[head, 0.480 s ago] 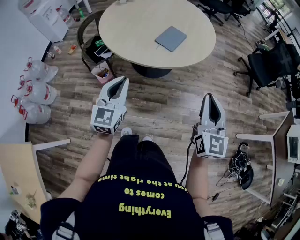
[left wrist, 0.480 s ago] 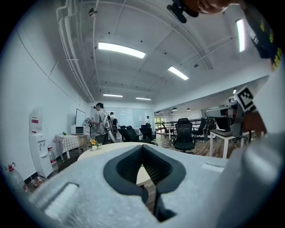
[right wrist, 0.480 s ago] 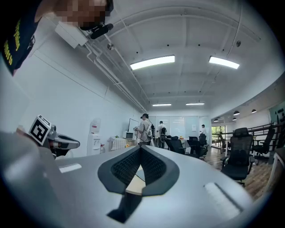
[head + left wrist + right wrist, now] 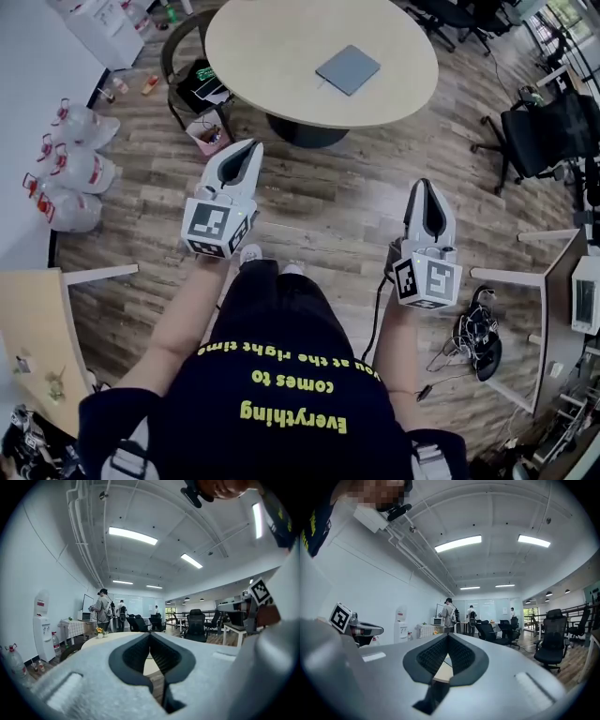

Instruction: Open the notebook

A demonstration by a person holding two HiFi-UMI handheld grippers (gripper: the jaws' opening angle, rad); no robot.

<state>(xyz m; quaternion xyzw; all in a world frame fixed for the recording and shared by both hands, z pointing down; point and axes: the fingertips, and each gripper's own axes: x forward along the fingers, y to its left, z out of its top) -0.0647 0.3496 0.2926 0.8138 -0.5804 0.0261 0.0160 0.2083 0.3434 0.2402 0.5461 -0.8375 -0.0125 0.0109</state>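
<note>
The left gripper (image 4: 251, 148) and the right gripper (image 4: 427, 184) were held level above the wooden floor (image 4: 328, 211), side by side and well apart. Both pairs of jaws were seen fully closed, tip against tip, with nothing gripped between them. Only an oval gap was left behind the tips, and the pale top of the bench (image 4: 272, 56) was glimpsed through it. The notebook (image 4: 348, 69), a grey slab with its cover down, was seen lying flat on that round bench. It lay well ahead of the jaws, between the lines of the two pairs, and was touched by neither. Large water bottles (image 4: 67, 169) were seen on the floor well to the left of the left jaws. A black office chair (image 4: 548, 131) was seen to the right of the right jaws and somewhat ahead of them. A tangle of cables (image 4: 473, 337) was seen on the floor behind and to the right of the right jaws. Far ahead of the left jaws, several people (image 4: 101, 611) were seen standing in the room.
</note>
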